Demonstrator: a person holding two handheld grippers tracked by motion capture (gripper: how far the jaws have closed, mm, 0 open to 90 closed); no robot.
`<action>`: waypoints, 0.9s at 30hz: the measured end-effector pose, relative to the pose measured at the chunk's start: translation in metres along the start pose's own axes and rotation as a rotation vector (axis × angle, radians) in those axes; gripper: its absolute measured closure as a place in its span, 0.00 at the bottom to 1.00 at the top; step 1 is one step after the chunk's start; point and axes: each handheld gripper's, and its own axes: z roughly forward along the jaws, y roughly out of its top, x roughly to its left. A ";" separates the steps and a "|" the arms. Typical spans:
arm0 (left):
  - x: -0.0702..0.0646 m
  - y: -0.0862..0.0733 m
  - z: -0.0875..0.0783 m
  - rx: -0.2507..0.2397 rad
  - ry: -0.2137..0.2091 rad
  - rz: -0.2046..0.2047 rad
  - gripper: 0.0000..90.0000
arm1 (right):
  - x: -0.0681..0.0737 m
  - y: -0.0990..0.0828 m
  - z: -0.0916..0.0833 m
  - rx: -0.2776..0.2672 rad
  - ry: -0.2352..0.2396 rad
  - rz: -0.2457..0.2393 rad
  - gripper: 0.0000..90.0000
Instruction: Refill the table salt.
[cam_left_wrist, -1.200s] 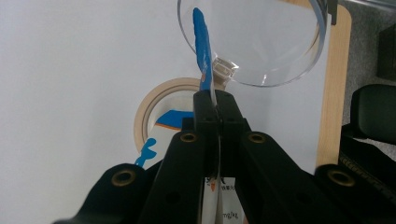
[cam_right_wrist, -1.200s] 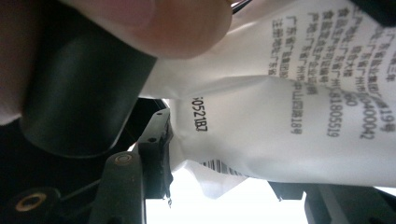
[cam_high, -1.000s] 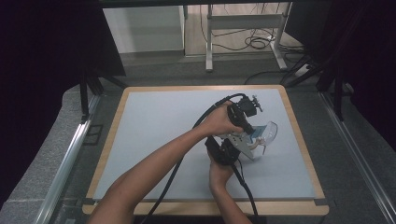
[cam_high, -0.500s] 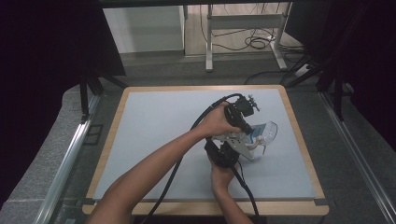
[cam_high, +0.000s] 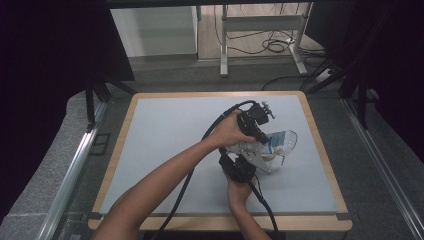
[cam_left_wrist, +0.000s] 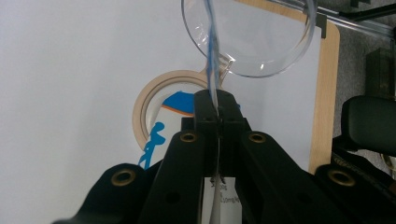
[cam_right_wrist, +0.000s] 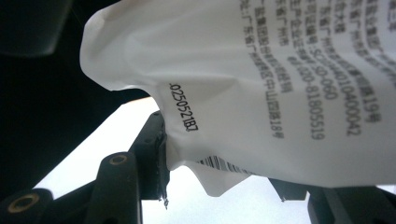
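A white printed pouch, its back covered in text and a barcode, is held above the pale blue-grey mat, right of centre, beside a clear plastic cup lying on its side. The left gripper, jaws fully closed, pinches the pouch's thin sealed edge; this probably anchors the pouch for a pull. The right gripper approaches from below with jaws about half open, 1 black jaw touching the pouch's crumpled corner; whether both pads press cannot be told. The cup's mouth faces the left gripper, likely placed to receive the contents. Beneath it, a wooden-rimmed disc with blue artwork lies flat on the mat.
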 end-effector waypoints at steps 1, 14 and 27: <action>0.000 0.000 -0.001 0.001 -0.001 0.001 1.00 | 0.000 0.000 0.000 0.001 0.000 -0.001 0.53; 0.005 -0.014 -0.006 -0.052 -0.028 -0.026 1.00 | -0.004 -0.007 -0.004 0.059 0.010 -0.083 0.50; 0.008 -0.042 -0.024 -0.160 -0.053 -0.059 1.00 | -0.003 -0.017 -0.015 0.123 0.016 -0.158 0.45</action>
